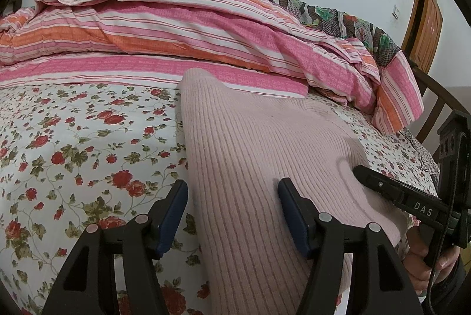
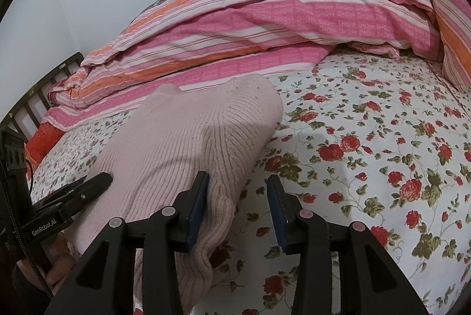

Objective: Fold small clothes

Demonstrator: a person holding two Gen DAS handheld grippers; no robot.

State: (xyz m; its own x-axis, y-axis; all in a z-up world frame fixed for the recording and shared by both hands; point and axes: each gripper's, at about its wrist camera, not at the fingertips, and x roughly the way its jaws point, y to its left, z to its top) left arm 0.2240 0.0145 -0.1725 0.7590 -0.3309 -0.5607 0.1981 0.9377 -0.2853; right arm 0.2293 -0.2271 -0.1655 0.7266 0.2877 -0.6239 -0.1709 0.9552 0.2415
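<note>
A pale pink ribbed knit garment (image 1: 259, 156) lies folded on the floral bed sheet (image 1: 73, 144). My left gripper (image 1: 232, 191) is open, low over the garment's left edge, with one finger on each side of that edge. The right gripper's finger shows at the garment's right side in the left wrist view (image 1: 379, 185). In the right wrist view, the garment (image 2: 188, 144) lies left of centre. My right gripper (image 2: 238, 182) is open, straddling its right edge above the sheet (image 2: 368, 153). The left gripper's finger (image 2: 91, 185) rests at the garment's left side.
A pink and orange striped quilt (image 1: 176, 32) is heaped along the far side of the bed, also in the right wrist view (image 2: 250, 20). A dark bed frame (image 2: 35, 100) runs along the left. A wooden door (image 1: 424, 20) stands at the far right.
</note>
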